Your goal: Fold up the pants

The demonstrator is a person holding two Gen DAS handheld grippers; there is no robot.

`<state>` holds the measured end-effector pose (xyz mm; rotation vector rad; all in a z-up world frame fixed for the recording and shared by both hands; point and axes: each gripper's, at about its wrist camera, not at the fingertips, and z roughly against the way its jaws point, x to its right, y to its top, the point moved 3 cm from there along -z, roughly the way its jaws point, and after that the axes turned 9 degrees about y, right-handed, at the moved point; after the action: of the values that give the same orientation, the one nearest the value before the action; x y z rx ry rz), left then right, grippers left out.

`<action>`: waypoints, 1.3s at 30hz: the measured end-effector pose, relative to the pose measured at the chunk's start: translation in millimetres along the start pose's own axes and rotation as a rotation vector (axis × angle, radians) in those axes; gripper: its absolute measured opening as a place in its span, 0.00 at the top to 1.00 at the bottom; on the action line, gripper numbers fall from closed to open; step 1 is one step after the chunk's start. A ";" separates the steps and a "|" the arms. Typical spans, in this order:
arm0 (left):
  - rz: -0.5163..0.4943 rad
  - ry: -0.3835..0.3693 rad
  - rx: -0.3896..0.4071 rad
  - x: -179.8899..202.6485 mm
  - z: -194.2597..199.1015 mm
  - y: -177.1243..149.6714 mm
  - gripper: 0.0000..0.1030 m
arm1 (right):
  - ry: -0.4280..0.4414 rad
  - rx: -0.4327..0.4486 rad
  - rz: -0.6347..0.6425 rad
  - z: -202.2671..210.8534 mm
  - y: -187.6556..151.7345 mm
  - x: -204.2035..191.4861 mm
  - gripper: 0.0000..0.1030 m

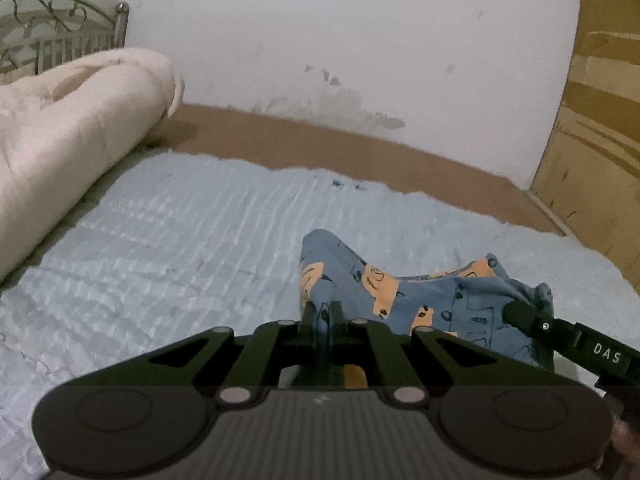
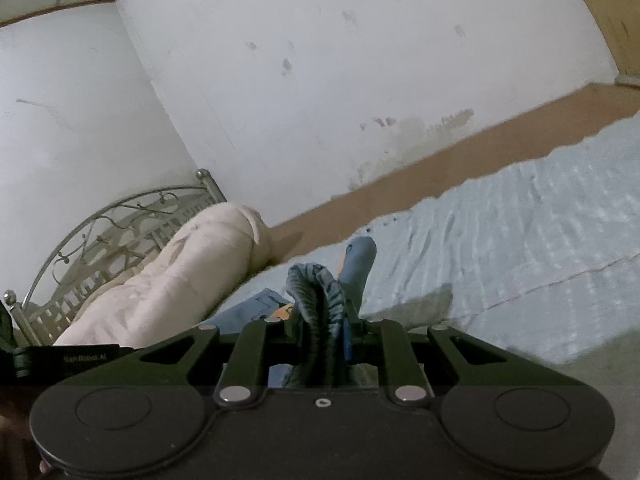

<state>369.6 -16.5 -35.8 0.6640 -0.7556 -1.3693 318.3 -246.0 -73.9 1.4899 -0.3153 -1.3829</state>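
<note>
The pants [image 1: 424,292] are small, blue with orange prints, and are held up off a pale blue bedspread [image 1: 180,232]. My left gripper [image 1: 322,312] is shut on one edge of the fabric. My right gripper [image 1: 520,314] shows at the right of the left wrist view, pinching the other end. In the right wrist view my right gripper [image 2: 324,308] is shut on the bunched ribbed waistband [image 2: 316,284], and a pant leg [image 2: 358,264] sticks up beyond it. The lower part of the pants is hidden behind the gripper bodies.
A rolled cream quilt [image 1: 68,140] lies at the left by a metal headboard [image 2: 108,232]. A white stained wall [image 1: 340,48] and a brown bed border [image 1: 320,148] run behind. A wooden panel [image 1: 600,140] stands at the right.
</note>
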 end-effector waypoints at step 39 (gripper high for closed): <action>-0.010 0.074 0.049 -11.7 49.9 -21.6 0.01 | -0.143 -0.001 -0.023 24.2 -36.0 -1.4 0.01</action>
<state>316.3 -6.0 -23.8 0.7538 -0.7297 -1.3315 281.7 -241.2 -96.9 1.4001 -0.3883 -1.5115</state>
